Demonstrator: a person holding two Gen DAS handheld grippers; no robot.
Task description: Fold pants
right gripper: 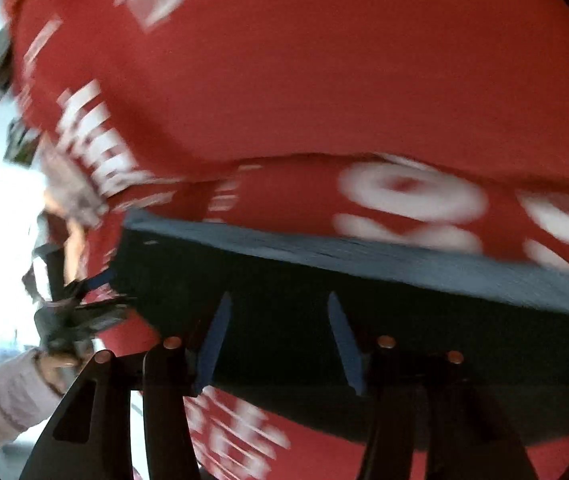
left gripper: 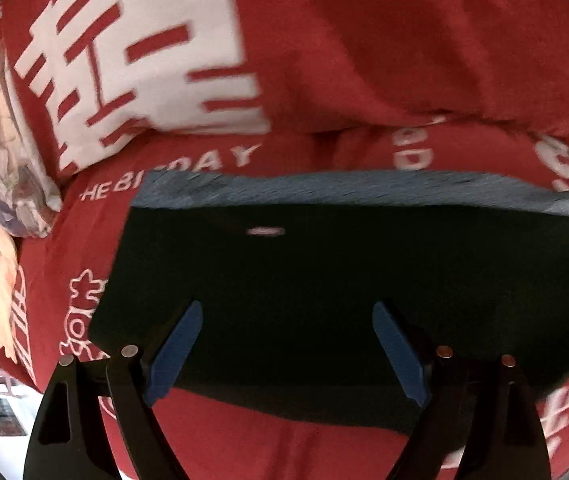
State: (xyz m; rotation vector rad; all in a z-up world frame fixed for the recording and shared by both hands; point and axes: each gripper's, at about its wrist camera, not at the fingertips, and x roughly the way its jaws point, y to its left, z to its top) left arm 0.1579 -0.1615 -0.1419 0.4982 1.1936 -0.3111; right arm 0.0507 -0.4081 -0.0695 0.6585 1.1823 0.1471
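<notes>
Pants [left gripper: 304, 280], dark and folded into a block with a grey band along the far edge, lay on a red bedspread [left gripper: 384, 60] printed with white lettering. Above them the left gripper [left gripper: 286, 350] hung spread wide, holding nothing. The right gripper [right gripper: 278, 342] stood partly spread, likewise empty over the pants.
</notes>
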